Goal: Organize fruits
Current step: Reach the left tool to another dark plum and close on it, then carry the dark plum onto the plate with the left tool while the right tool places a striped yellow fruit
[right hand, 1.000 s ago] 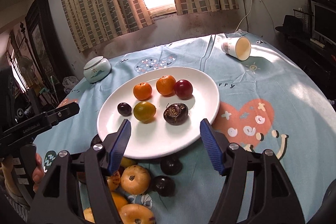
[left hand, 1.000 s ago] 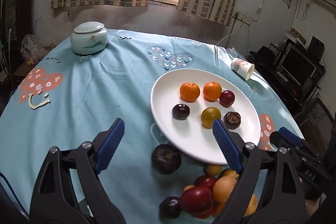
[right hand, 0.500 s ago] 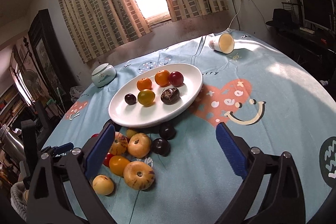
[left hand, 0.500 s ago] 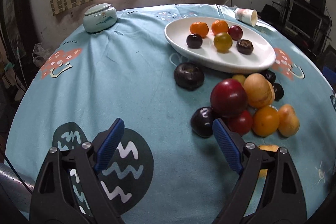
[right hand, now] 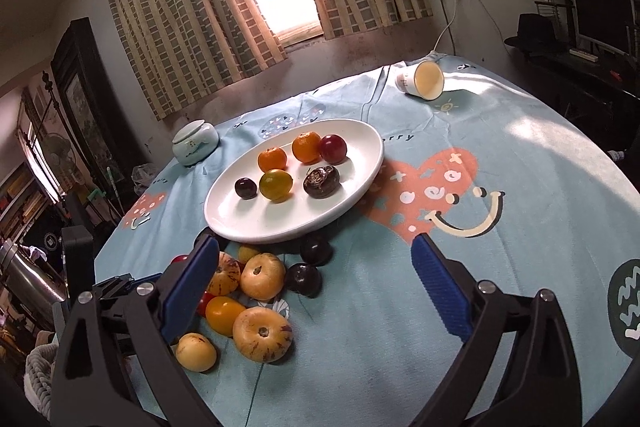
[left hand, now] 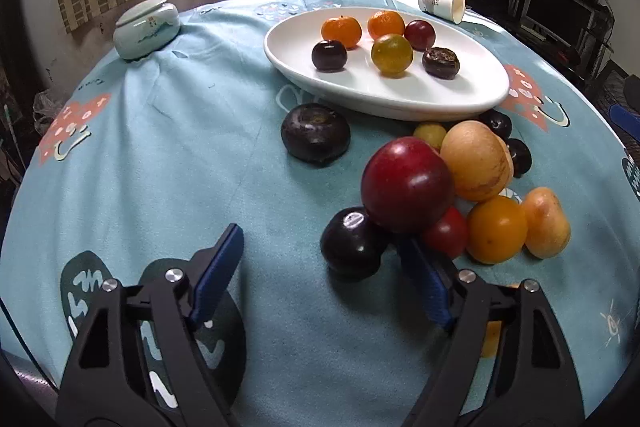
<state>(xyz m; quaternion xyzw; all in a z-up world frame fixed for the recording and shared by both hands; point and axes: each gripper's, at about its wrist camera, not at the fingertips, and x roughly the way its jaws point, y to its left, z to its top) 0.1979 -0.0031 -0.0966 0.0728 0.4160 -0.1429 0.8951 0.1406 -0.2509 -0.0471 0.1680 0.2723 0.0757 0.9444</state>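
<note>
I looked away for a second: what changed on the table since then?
Both grippers pulled back from the white plate: the left gripper now sits low by the loose dark plum, the right gripper higher. Both stayed open and empty; no fruit moved.

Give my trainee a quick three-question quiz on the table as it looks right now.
1. How many fruits lie on the white plate?
2. True or false: the paper cup stands upright.
3. Which fruit lies nearest the left tongs: A) the orange, B) the dark plum, C) the red plum on the plate?

Key: 1. Six. 2. False, it lies on its side. 3. B.
</note>
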